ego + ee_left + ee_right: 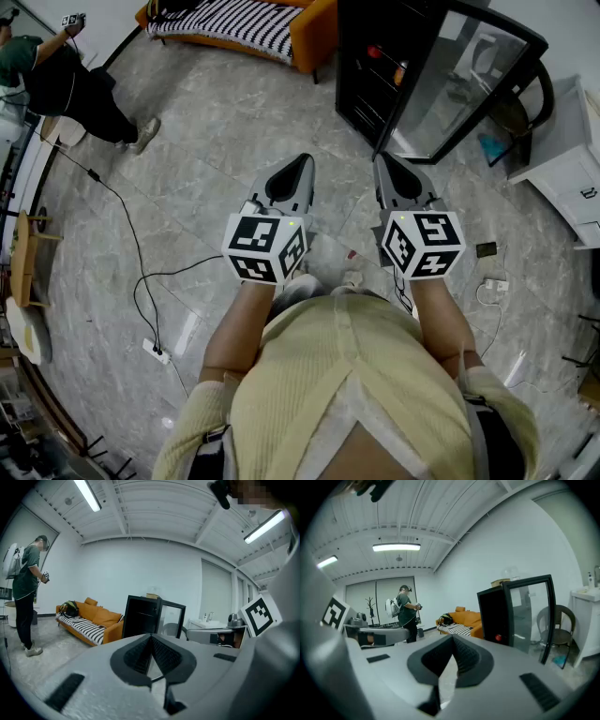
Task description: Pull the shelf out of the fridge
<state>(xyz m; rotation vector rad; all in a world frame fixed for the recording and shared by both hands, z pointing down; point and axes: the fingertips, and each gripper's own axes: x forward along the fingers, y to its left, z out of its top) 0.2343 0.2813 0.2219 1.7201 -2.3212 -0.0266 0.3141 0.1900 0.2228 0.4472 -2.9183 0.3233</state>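
Both of your claws are closed on nothing: the left claw point(303, 159) and the right claw point(383, 157) are held side by side in front of you, pointed toward the fridge point(375, 80) and well apart from it. The step in hand looks like the approach. The fridge stands ahead and to your right with its glass door point(461, 82) already swung open, so you need not deal with the door. The shelf point(366, 108) shows only as faint rails in the dark interior. Walk in until you can pick out its front edge, and open one claw before you reach in. Take the front edge near its middle and draw it straight toward you and level, since a red thing point(498, 638) sits inside and could slide. Keep your right arm off the door's edge, and mind the white cable point(491, 284) on the floor point(216, 122).
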